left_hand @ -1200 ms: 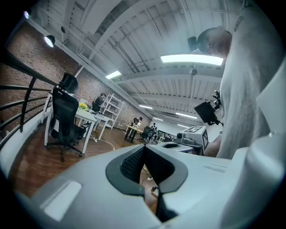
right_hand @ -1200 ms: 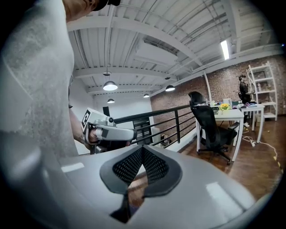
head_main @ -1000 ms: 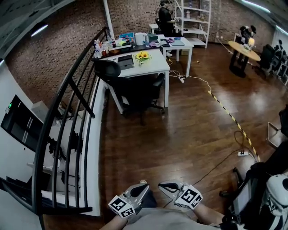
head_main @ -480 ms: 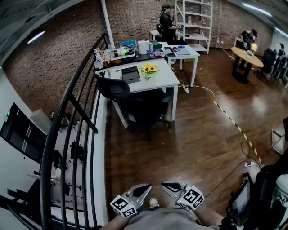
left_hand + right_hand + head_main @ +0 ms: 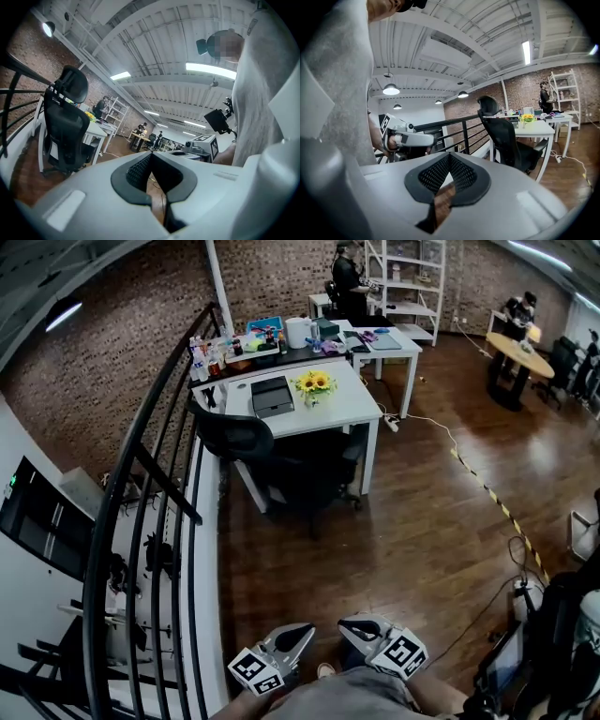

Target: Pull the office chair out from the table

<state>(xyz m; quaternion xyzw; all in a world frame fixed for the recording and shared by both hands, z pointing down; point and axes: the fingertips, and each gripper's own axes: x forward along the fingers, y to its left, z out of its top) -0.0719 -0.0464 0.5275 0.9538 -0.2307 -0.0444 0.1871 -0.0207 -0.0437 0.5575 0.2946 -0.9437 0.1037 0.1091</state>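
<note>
Black office chair [image 5: 246, 439] sat tucked at the near edge of the white desk [image 5: 349, 409], well apart from my left tongs [image 5: 302, 632] and right tongs [image 5: 354, 625], both pinched together, empty.

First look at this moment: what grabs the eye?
A black office chair pushed in at the white table with sunflowers, upper centre of the head view. A black railing sweeps down the left. The left gripper and right gripper sit shut and empty at the bottom.

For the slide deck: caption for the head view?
Left gripper and right gripper, both shut and empty, face the office chair tucked under the white table.
</note>
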